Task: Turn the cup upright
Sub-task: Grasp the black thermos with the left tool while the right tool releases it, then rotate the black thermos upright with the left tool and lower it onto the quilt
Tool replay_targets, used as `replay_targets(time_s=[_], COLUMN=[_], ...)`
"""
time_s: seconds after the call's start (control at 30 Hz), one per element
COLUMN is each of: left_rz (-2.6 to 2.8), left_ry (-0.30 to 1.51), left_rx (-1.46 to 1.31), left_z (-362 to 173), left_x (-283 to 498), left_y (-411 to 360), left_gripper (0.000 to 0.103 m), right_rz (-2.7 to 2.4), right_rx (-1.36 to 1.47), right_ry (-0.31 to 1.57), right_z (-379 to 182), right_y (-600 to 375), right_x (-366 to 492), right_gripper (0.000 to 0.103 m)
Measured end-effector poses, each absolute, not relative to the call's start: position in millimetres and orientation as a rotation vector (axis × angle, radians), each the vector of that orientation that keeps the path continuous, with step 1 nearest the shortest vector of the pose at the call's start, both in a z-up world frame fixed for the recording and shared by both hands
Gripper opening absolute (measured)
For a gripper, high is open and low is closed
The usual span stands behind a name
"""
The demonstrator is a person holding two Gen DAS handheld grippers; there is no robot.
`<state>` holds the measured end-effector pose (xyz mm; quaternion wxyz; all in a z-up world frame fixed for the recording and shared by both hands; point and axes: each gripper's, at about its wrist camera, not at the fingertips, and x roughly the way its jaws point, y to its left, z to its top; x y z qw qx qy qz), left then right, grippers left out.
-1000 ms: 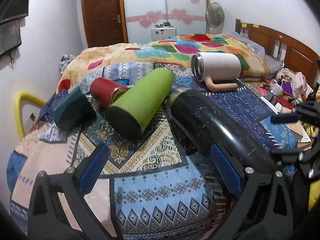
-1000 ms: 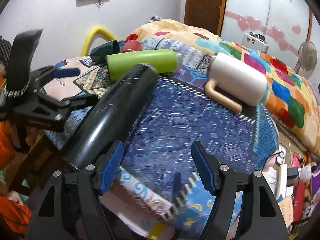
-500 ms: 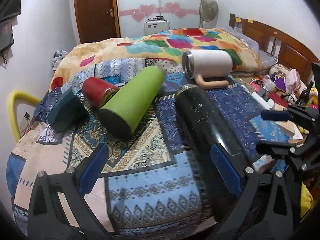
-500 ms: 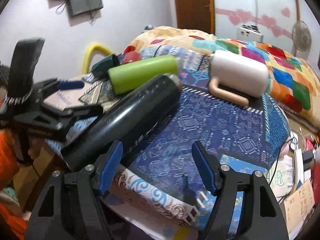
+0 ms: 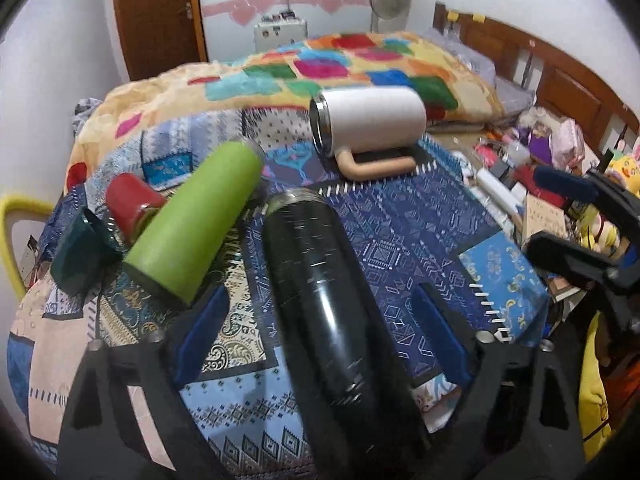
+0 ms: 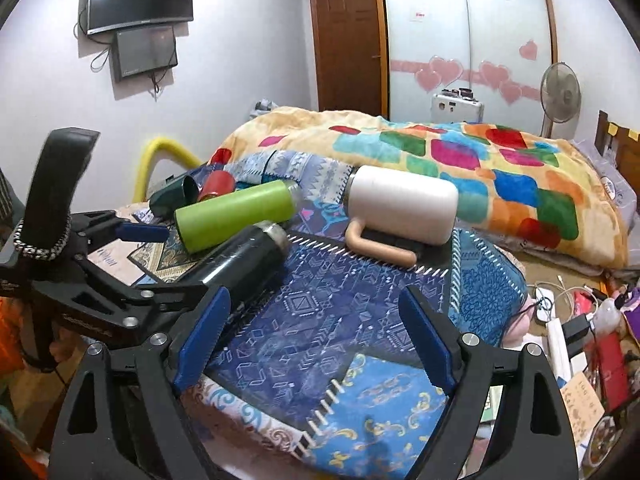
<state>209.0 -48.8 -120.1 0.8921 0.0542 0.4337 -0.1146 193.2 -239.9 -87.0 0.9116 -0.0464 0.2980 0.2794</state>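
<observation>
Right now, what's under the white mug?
The white mug lies on its side on the patterned blue cloth, its tan handle resting there. What the cloth covers is hidden.

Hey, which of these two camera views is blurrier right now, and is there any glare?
Left wrist view: motion-smeared, worst on the black flask between the open left gripper fingers, with streaky highlights. Right wrist view: sharper, the white mug crisp; fisheye bending and dark corners in both.

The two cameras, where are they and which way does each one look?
Left wrist: sits on the left gripper, looking along the black bottle lying between its open fingers; the right gripper shows at right.
Right wrist: sits on the right gripper, open over the blue cloth; the left gripper shows at left.
Shared: black bottle, green bottle, white mug.
</observation>
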Motion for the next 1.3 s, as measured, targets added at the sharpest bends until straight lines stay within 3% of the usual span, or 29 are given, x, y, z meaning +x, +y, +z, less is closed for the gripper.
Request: replay_targets(time_s=[0.27, 0.53, 0.77, 1.3], left_rz=[-0.230, -0.242, -0.265, -0.273], left_ry=[1.128, 1.124, 1.064, 0.790], left_rx=[0.121, 0.138, 0.098, 0.056], left_z=[-153, -154, -138, -58], left_x=[246, 249, 237, 190], left_y=[-43, -45, -42, -35], left_gripper=[0.073, 0.072, 0.064, 0.064], right_rz=[0.588, 0.588, 0.584, 0.574], right_rx=[-0.049, -0.069, -0.061, -0.075], right_ry=[0.615, 0.619, 0.601, 0.543], right_z=[-96, -103, -98, -76], right_y=[-250, -250, -253, -251], right_x=[204, 209, 203, 194], right_gripper=[0.085, 0.085, 0.085, 0.088])
